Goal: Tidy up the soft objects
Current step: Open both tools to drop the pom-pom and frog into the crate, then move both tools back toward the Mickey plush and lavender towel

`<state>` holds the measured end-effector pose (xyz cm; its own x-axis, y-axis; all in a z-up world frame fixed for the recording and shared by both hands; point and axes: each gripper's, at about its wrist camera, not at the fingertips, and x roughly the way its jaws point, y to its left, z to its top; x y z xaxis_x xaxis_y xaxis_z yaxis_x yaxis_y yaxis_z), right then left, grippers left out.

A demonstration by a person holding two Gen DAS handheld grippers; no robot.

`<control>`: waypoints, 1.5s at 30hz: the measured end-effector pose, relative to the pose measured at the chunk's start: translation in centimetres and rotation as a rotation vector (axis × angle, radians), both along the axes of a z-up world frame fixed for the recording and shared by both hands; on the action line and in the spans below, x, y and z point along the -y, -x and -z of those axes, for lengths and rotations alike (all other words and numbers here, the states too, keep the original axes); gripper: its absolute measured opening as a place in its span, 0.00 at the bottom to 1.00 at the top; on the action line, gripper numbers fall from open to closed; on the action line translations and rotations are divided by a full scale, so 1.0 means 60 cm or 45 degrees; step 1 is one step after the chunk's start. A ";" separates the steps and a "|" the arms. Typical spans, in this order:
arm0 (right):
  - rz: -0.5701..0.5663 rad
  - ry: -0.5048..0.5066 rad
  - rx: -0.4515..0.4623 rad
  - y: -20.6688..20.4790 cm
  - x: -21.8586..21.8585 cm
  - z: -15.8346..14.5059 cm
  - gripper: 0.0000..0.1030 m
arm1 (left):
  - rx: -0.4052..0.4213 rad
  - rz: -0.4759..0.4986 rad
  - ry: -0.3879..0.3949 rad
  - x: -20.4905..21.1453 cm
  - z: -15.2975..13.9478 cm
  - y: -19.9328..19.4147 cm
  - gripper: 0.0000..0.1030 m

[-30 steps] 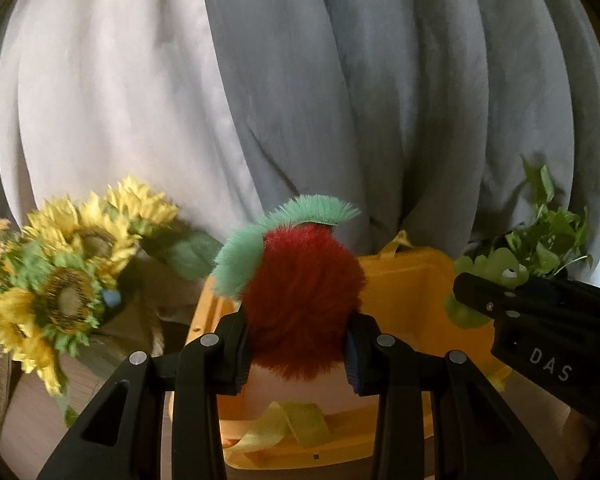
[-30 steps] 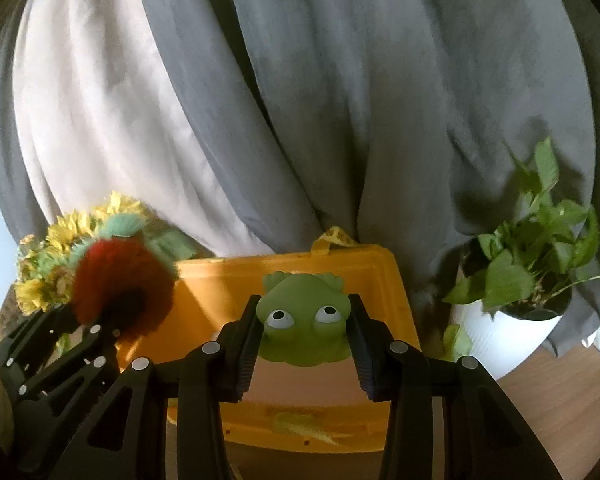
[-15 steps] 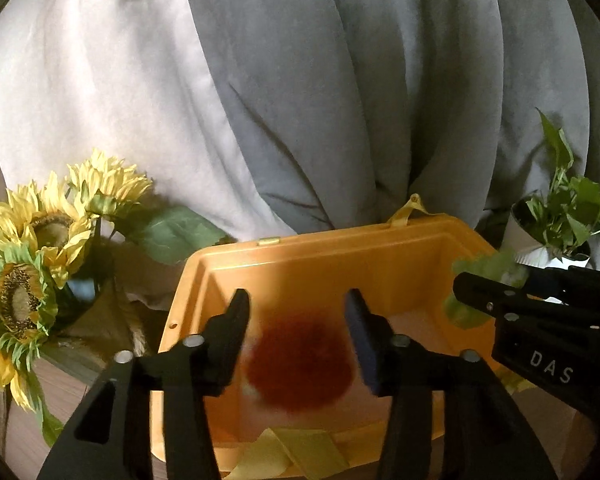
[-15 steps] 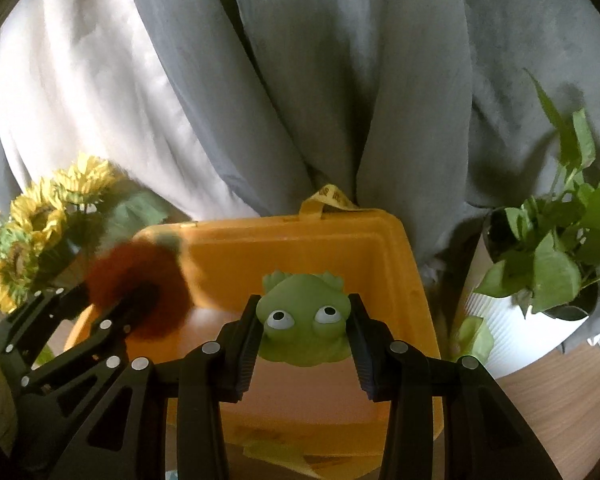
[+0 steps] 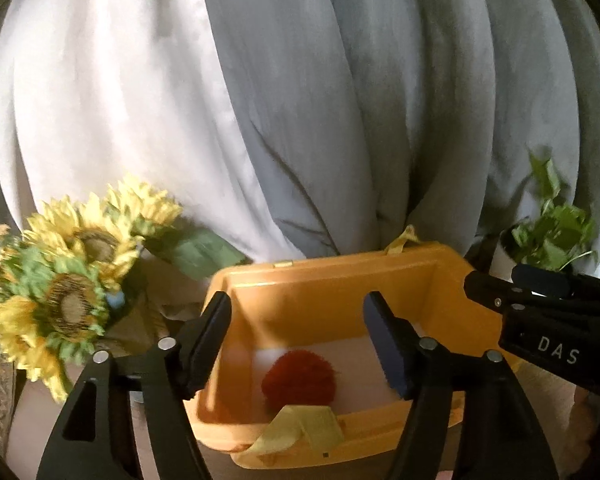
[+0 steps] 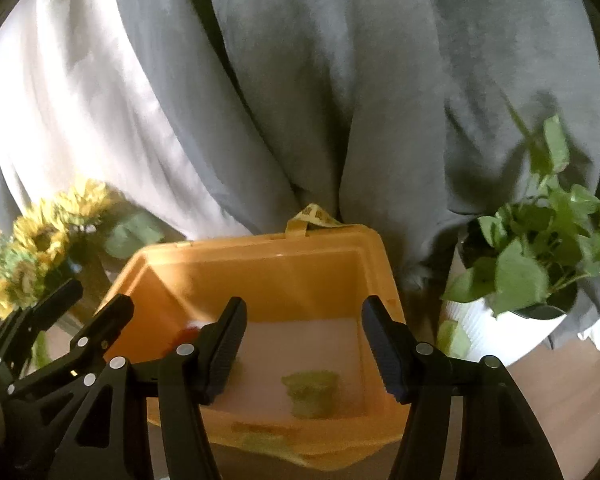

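Both toys have dropped out of my jaws since a second ago. Back then my left gripper [image 5: 296,344] held the red fluffy ball and my right gripper [image 6: 302,346] held the green frog. Now both pairs of jaws stand wide with nothing between them.

Just under my left jaws, the red fluffy ball [image 5: 299,378] lies on the pale bottom of the orange box [image 5: 340,276]. Its green leafy part does not show from here. Under my right jaws, the green frog [image 6: 311,394] lies on the bottom of the same box, near the front wall. It looks blurry, so it may not have settled yet. The ball and the frog sit well apart, ball to the left and frog to the right.

A yellow strap [image 5: 300,428] hangs over the front edge of the box. To the left of the box stand the sunflowers [image 5: 72,280]. To the right stands a potted plant [image 6: 532,264] on the wooden tabletop [image 6: 572,380]. Behind it all hangs a grey and white curtain [image 5: 300,100].

I think this part of the job is done: two soft toys are in the box. I see no other soft toys waiting, but much of the tabletop is out of my view.
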<state>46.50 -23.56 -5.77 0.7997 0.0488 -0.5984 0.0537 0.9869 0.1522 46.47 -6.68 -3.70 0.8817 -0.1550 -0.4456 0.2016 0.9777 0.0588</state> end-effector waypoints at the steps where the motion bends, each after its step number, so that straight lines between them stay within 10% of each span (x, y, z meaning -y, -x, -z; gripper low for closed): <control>1: 0.006 0.000 0.013 0.008 0.000 -0.006 0.60 | 0.015 -0.002 0.000 -0.001 -0.007 0.009 0.69; 21: 0.077 0.000 0.160 0.180 0.003 -0.083 0.71 | 0.149 -0.033 0.021 -0.024 -0.079 0.195 0.82; 45: 0.155 0.030 0.102 0.310 -0.004 -0.037 0.75 | 0.046 0.032 -0.050 -0.032 -0.008 0.323 0.84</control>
